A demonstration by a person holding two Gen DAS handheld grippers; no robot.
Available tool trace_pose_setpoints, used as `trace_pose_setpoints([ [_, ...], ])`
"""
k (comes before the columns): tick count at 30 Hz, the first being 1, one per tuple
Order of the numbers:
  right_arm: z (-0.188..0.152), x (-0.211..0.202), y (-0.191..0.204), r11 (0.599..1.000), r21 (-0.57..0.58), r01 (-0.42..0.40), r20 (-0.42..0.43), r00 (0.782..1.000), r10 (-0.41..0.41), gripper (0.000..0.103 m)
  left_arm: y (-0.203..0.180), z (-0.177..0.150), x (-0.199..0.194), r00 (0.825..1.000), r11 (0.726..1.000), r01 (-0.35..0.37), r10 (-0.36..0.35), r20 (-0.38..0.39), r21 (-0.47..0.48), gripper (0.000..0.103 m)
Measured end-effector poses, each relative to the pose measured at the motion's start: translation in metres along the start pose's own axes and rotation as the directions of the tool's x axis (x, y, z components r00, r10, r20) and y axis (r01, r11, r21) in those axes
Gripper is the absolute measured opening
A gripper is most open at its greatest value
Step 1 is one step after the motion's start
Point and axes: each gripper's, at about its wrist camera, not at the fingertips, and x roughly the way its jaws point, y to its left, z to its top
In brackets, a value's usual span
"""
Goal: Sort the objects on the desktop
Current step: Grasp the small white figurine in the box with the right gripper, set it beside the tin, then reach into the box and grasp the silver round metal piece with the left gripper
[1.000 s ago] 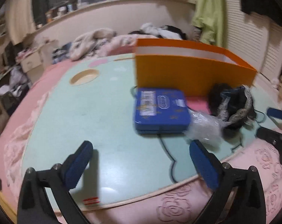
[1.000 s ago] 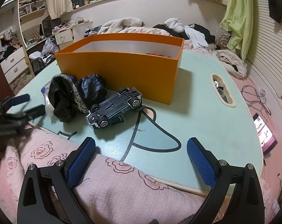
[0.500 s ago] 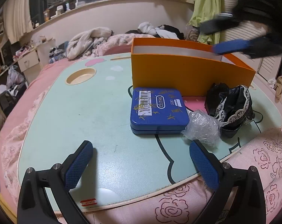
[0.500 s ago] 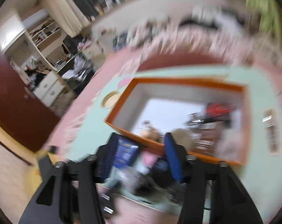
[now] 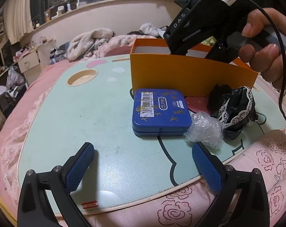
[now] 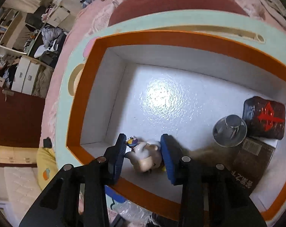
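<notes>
An orange box (image 5: 190, 71) with a white inside stands on the mint table (image 5: 86, 113). In front of it lie a blue tin (image 5: 161, 111), a ball of bubble wrap (image 5: 205, 130) and a black lace-trimmed bundle (image 5: 233, 111). My left gripper (image 5: 143, 167) is open and empty, low over the table's near edge. My right gripper (image 6: 144, 151) reaches down into the orange box (image 6: 162, 37), and its pads stand at either side of a small duck figurine (image 6: 144, 156). The right gripper's body shows in the left wrist view (image 5: 199, 19) above the box.
Inside the box lie a dark pouch with red marking (image 6: 264, 120), a round metal piece (image 6: 230, 130) and a brown packet (image 6: 252, 160). A pink flowered quilt (image 5: 237, 198) runs along the table's front edge. The table has a round cup recess (image 5: 82, 77).
My right gripper has swung from the table front up and over the orange box, and its jaws have narrowed around the duck figurine. The left gripper has stayed nearly still.
</notes>
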Motion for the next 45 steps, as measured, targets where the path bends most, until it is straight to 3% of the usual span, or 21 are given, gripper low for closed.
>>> trace_pose_setpoints([
  [5,-0.005,-0.014,-0.01,0.994,0.04,-0.101,0.092,0.991,0.097,0.039,0.0,0.0,0.0,1.0,1.0,0.0,0.0,0.001,0.0,0.103],
  [9,-0.022,-0.06,-0.003,0.987,-0.012,-0.163,0.255,0.953,0.161,0.039,0.0,0.0,0.0,1.0,1.0,-0.001,0.001,0.001,0.0,0.103],
  [13,-0.061,-0.091,0.015,0.977,-0.111,-0.181,0.307,0.929,0.207,0.039,0.0,0.0,0.0,1.0,1.0,-0.001,0.001,0.001,-0.001,0.103],
  [16,-0.088,-0.095,0.019,0.967,-0.186,-0.177,0.298,0.927,0.227,0.039,0.0,0.0,0.0,1.0,1.0,-0.001,0.001,0.001,0.0,0.103],
  [20,-0.104,-0.063,0.016,0.974,-0.219,-0.055,0.26,0.959,0.113,0.039,0.0,0.0,0.0,1.0,1.0,0.0,0.0,0.001,0.0,0.103],
  [22,-0.11,-0.057,0.002,0.978,-0.209,-0.013,0.254,0.965,0.067,0.04,0.0,0.0,0.0,1.0,1.0,0.0,0.0,0.001,-0.001,0.103],
  [23,-0.109,-0.053,-0.001,0.981,-0.192,0.032,0.28,0.96,0.024,0.04,0.0,0.0,0.0,1.0,1.0,0.0,0.0,0.001,-0.001,0.103],
  [25,-0.11,-0.056,-0.002,0.979,-0.198,0.038,0.322,0.946,0.029,0.043,0.0,0.0,0.0,1.0,1.0,0.0,0.0,0.001,-0.001,0.103],
  [26,-0.115,-0.061,-0.002,0.978,-0.203,0.045,0.357,0.933,0.031,0.048,0.0,0.0,0.0,1.0,1.0,0.0,0.0,0.002,-0.001,0.103],
  [28,-0.132,-0.074,-0.001,0.975,-0.213,0.063,0.426,0.904,0.034,0.074,0.0,0.0,0.0,1.0,1.0,0.0,0.0,0.001,-0.001,0.103],
  [30,-0.156,-0.086,-0.002,0.966,-0.247,0.074,0.475,0.878,0.055,0.076,0.0,0.0,0.0,1.0,1.0,0.0,0.0,0.001,-0.001,0.103],
  [33,-0.186,-0.092,-0.009,0.949,-0.287,0.132,0.493,0.87,0.028,0.076,0.0,0.0,0.0,1.0,1.0,0.0,0.0,0.002,-0.001,0.103],
  [37,-0.222,-0.086,-0.021,0.917,-0.269,0.295,0.517,0.847,-0.121,0.076,0.0,0.0,0.0,1.0,1.0,-0.001,0.001,0.001,-0.001,0.103],
  [41,-0.243,-0.065,-0.04,0.892,-0.244,0.382,0.512,0.831,-0.216,0.077,0.0,0.0,0.0,1.0,1.0,0.0,0.0,0.0,-0.001,0.103],
  [45,-0.231,-0.047,-0.057,0.903,-0.19,0.385,0.473,0.842,-0.26,0.1,-0.001,0.0,-0.001,1.0,1.0,-0.003,0.003,-0.003,0.0,0.103],
])
